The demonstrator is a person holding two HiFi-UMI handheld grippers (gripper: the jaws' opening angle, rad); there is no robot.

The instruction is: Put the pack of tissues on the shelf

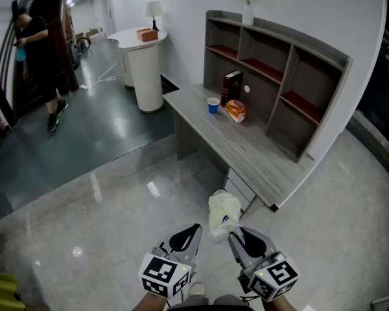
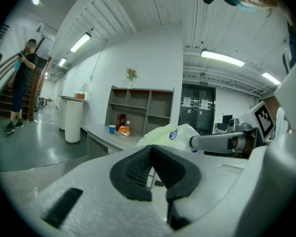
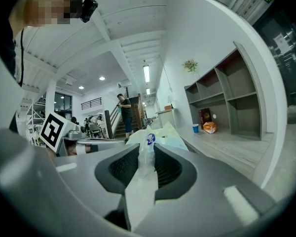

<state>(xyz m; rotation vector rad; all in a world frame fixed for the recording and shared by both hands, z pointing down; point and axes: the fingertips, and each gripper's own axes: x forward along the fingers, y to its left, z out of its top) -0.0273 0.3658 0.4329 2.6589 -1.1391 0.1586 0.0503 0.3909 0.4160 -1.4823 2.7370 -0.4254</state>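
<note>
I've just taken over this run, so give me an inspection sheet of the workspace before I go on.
Surface: grey desk, mostly bare.
Job's things: pack of tissues held off the desk; shelf compartments look empty.
Clutter: blue cup, dark box, orange packet on the desk.
Grippers: right gripper shut on the pack; left gripper shut, empty.
Cables: white cable on the floor by the round pedestal.
Surroundings: person by stairs; vase on shelf top.
</note>
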